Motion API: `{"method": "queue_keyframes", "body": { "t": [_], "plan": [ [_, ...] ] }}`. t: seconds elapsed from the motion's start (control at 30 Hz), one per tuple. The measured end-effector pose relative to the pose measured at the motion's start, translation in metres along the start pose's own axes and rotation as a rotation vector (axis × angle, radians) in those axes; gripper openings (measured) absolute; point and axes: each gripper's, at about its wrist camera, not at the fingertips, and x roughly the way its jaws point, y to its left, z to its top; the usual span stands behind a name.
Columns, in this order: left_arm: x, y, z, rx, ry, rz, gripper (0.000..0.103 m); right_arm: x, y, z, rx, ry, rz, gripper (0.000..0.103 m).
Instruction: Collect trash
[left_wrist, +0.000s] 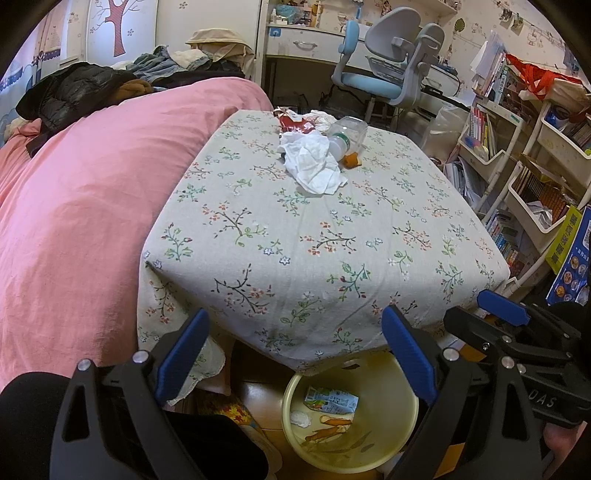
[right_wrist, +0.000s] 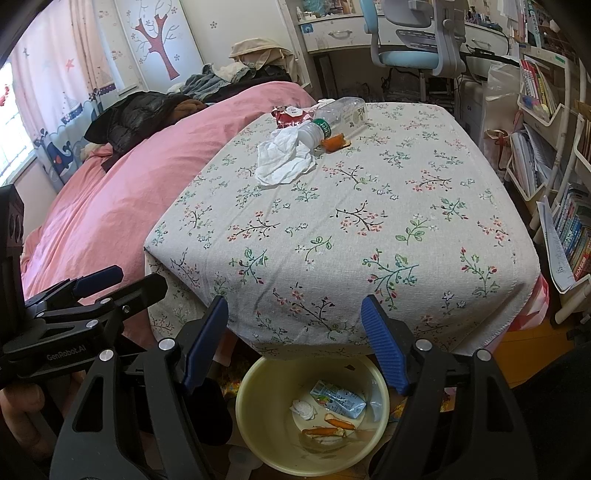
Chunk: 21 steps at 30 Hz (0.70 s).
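Trash, a crumpled white tissue (left_wrist: 314, 162), clear plastic bottle (left_wrist: 345, 136) and orange peel (left_wrist: 352, 160), lies at the floral tablecloth's (left_wrist: 314, 240) far end, well beyond both grippers. Left gripper (left_wrist: 295, 358) and right gripper (right_wrist: 295, 339) gape empty above a round yellow plastic bin (right_wrist: 266, 424).

Pink bedspread (left_wrist: 85, 206) beside floral tablecloth (left_wrist: 317, 251), blue desk chair (left_wrist: 384, 62) beyond

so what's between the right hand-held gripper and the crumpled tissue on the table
Nothing but bare floral tablecloth. In the right wrist view, the open right hand-held gripper sits at the near edge, and the white tissue lies far across it.
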Motion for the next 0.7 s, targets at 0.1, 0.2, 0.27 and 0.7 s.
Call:
{"method": "queue_keyframes", "body": {
  "t": [0.1,0.2,0.27,0.7],
  "plan": [
    [0.0003,0.0001,0.0005,0.000,0.000,0.000,0.091,0.0000,0.0001,0.0000,0.000,0.001,0.000,0.071],
    [0.0003,0.0005,0.0009,0.001,-0.001,0.001,0.091,-0.0002,0.0001,0.0000,0.000,0.001,0.000,0.071],
    [0.0001,0.0001,0.0003,-0.001,0.000,0.001,0.091,-0.0004,0.0003,-0.0001,0.000,0.000,0.000,0.071],
    [0.0001,0.0008,0.0011,-0.003,-0.002,0.002,0.091,-0.0005,0.0005,-0.0006,-0.001,0.000,-0.001,0.071]
  ]
}}
